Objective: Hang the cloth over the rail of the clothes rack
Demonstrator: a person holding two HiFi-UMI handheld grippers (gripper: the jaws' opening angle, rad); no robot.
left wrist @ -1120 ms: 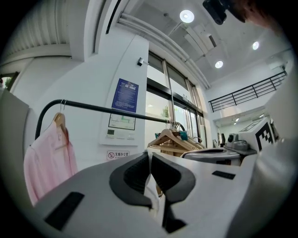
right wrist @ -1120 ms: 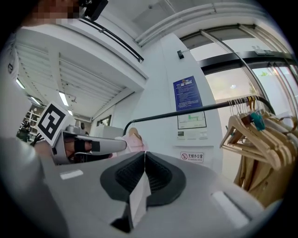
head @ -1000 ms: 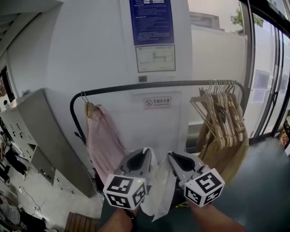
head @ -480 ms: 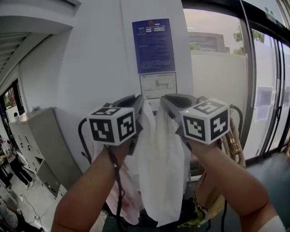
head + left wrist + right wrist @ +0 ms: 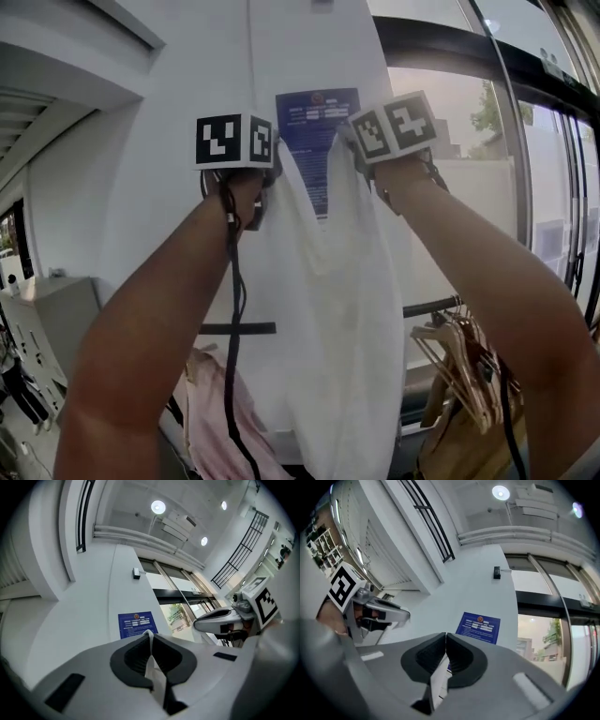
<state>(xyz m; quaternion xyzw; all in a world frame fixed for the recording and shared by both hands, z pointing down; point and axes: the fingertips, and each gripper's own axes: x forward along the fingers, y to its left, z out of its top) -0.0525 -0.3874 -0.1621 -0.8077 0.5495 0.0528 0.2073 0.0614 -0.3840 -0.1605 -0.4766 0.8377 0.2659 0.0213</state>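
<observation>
Two grips: my left gripper [image 5: 149, 633] and right gripper [image 5: 446, 634] are each clenched on the top edge of the cloth [image 5: 328, 309]. A white strip shows pinched between each pair of pads.
Cloth: it hangs as one long white sheet between my raised hands, in front of the wall and the blue notice [image 5: 314, 112]. Its lower end runs out of frame.
Rail: the black rail [image 5: 246, 328] runs level, well below my grippers. The cloth hides its middle stretch from me, and I cannot tell whether the two touch.
Neighbours: a pink garment [image 5: 211, 403] hangs at the left of the rail and wooden hangers [image 5: 459, 361] at the right, with the free stretch between them.
Step in hand: I judge it to be lifting the cloth up and over the rail; nothing is draped yet.
Doing it well: I should hold both grips level and apart so the top edge is taut. Then I should carry that edge past the far side of the rail and lower it until the rail takes the cloth near its middle.
Release: I should open both grippers only once the weight rests on the rail, with similar lengths on either side.
Risk: a slack edge may bunch, an uneven drape may slide off, and drifting right could snag the hangers.
</observation>
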